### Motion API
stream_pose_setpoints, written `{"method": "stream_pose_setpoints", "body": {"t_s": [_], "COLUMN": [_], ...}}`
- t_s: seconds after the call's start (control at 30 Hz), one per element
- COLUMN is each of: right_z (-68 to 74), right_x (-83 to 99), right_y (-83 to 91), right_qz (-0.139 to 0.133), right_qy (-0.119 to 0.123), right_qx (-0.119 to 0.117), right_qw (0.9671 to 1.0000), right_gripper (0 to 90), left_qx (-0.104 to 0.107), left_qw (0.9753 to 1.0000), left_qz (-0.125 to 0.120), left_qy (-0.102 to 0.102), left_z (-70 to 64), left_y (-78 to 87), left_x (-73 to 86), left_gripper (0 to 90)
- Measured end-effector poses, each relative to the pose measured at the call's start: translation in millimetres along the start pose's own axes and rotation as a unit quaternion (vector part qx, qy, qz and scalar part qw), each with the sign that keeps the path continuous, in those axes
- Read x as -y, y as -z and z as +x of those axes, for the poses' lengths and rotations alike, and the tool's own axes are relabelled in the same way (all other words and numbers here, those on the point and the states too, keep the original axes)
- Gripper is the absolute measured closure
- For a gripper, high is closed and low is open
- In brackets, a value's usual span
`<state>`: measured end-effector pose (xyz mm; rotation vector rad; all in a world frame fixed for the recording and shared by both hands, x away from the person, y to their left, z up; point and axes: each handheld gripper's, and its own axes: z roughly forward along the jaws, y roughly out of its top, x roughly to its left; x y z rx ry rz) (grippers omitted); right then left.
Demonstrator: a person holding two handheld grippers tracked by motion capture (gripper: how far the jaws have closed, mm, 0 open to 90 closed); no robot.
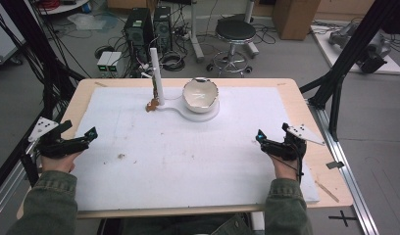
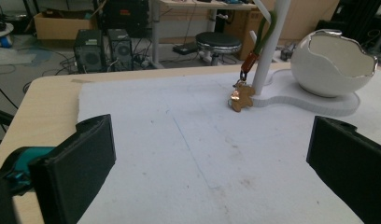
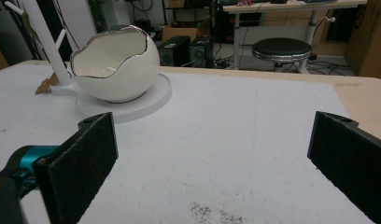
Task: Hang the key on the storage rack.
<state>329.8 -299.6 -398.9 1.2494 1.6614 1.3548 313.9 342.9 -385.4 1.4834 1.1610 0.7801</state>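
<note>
White bowl far between | both tongs agape, empty

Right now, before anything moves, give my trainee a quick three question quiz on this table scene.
1. True or false: the left gripper has its jaws closed on the bear charm.
2. Multiple choice: where does the eggshell bowl sit? A) on the round end of the white base B) straight on the foam mat C) on the stool
3. Fill in: the charm hangs by a clip from the white ____.

Key: 1 false, both the left and the right gripper are open and hold nothing; 2 A; 3 post.
</note>
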Motion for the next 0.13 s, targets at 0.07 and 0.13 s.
{"method": "stream_pose_setpoints", "body": {"t_s": [0.07,0.13], "right_z": [0.1,0.0], "right_x": [0.2,0.7], "right_y": [-0.1,0.0], "right_qz": [0.001,0.004], "right_qy": [0.002,0.001], "right_qx": [0.0,0.0], "right_qw": [1.0,1.0], "right_gripper": [0.6,0.6], "left_qx": [-0.003,-0.008], "left_qw": [1.0,1.0], "left_qz": [0.002,0.002], "left_qy": [-0.002,0.0], "left_z": [-0.1,0.6], "left_y": [-0.2,-0.5], "left_x": [0.3,1.2], "left_gripper": [1.7,1.6]}}
